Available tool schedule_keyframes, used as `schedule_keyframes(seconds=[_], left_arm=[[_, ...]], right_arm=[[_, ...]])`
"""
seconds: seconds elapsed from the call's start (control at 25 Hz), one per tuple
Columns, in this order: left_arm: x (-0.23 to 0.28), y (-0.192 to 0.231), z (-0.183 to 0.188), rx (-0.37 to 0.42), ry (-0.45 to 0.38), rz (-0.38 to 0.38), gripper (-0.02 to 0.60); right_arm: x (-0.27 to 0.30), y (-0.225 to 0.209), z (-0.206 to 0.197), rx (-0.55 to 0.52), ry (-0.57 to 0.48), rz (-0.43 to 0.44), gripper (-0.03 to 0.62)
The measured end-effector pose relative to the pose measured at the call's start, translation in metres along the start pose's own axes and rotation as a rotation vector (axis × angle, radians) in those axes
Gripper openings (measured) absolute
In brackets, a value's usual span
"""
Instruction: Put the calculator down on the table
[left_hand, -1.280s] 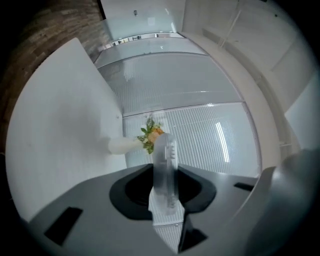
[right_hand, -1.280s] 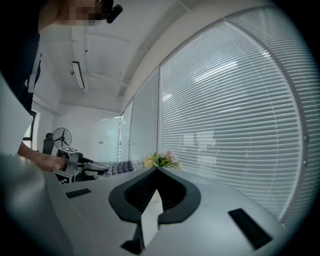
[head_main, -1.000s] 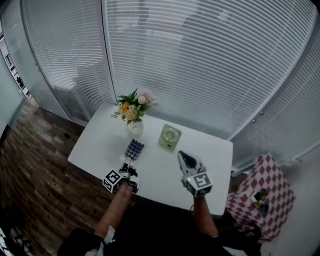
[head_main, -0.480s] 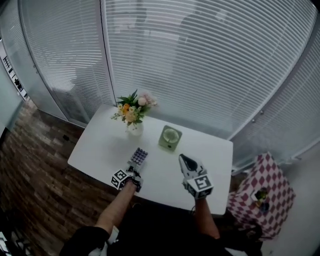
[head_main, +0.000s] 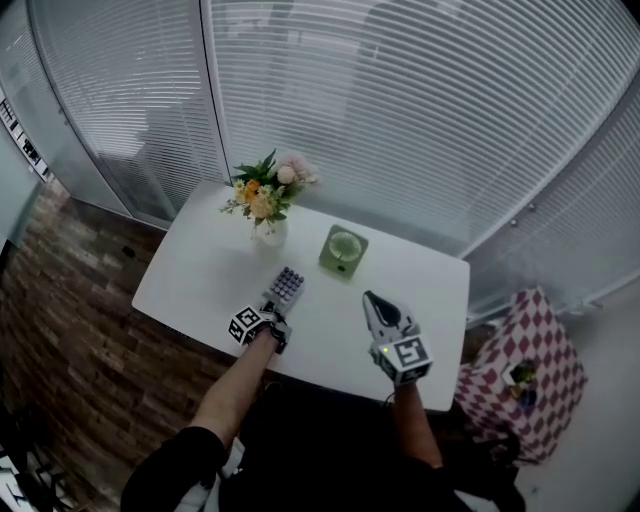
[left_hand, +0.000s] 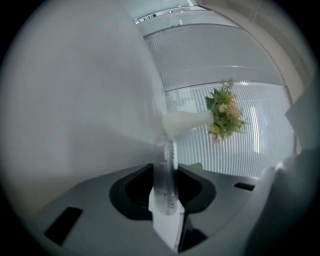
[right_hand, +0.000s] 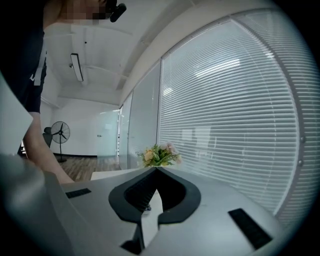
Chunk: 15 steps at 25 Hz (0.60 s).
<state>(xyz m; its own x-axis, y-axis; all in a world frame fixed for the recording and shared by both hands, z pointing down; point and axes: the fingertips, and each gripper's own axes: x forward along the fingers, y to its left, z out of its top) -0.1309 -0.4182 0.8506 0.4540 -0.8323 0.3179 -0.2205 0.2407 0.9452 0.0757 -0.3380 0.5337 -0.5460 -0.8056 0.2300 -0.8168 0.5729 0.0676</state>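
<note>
White slatted blinds (head_main: 400, 120) fill the wall behind a white tabletop (head_main: 190, 280), which stands on a wood-plank floor (head_main: 60, 310). To the right, well apart from the tabletop, a seat with a red-and-white checked cover (head_main: 545, 350) carries a few colourful bits too small to tell. The right tool (head_main: 370, 298) hovers over the near right part of the tabletop, its jaws together with nothing between them. The left tool (head_main: 274, 312) is near the front edge, left of the middle, its jaws clamped on the near end of the calculator (head_main: 287, 287). On the far side a white vase (head_main: 268, 236) stands upright and holds a bunch of orange, pink and green flowers (head_main: 264, 196). Just to its right lies a green square thing (head_main: 343, 249) with a pale round face. The calculator lies keys-up, low over the tabletop between the vase and the left tool; whether it touches the surface cannot be told.
</note>
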Motion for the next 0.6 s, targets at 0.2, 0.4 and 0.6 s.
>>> schedule_keyframes(seconds=[0.2,0.4,0.6], left_arm=[[0.013,0.002,-0.015,0.028,0.078,-0.002,0.101],[0.016,0.004,-0.016,0.023,0.109,0.029,0.101],[0.016,0.009,-0.015,0.019,0.129,0.103,0.106]], right_arm=[[-0.001,-0.001,-0.004,-0.019,0.017,-0.013,0.006],[0.000,0.000,-0.007,0.000,0.016,-0.013,0.006],[0.001,0.004,-0.010,0.001,0.012,0.000,0.006]])
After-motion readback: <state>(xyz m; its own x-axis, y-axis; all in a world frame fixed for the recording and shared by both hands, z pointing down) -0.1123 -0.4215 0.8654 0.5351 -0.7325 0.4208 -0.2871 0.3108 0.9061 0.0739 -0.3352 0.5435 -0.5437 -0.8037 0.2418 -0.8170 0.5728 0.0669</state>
